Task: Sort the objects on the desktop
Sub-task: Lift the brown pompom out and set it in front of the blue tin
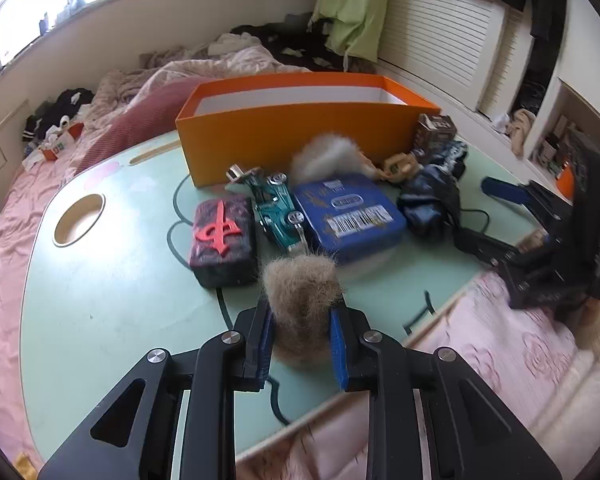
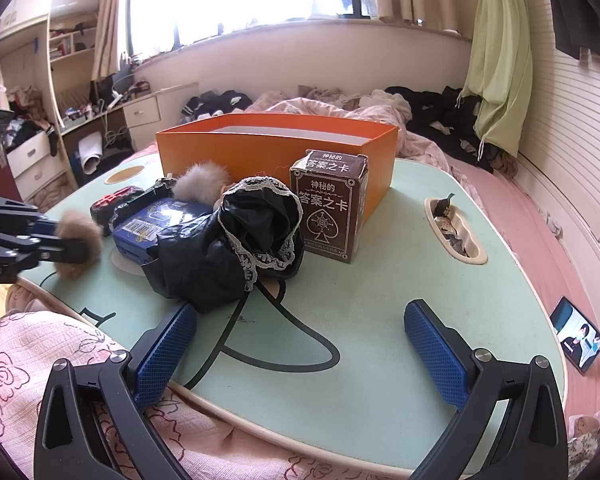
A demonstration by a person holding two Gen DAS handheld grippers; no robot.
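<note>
Gripping a tan fluffy fur pom-pom (image 1: 300, 300), the left gripper (image 1: 300, 320) has its jaws clenched on the fur, blue pads pressing it from both sides above the pale green counter (image 1: 100, 300). Just beyond these jaws lie a dark block with a red raised character (image 1: 223, 240), a teal toy car (image 1: 278, 210) and a blue rectangular tin with a barcode label (image 1: 348, 216), side by side. Behind them a grey-white fluffy pom-pom (image 1: 326, 156) rests against the orange open cardboard box (image 1: 292, 136). The right gripper (image 2: 300, 344) sits low over the counter's near edge, jaws released and wide, nothing between them. Ahead of its left pad lies a crumpled black fabric piece with white lace trim (image 2: 236, 240); further ahead stands a brown card box with white printed characters (image 2: 330, 208), just beside the orange box.
</note>
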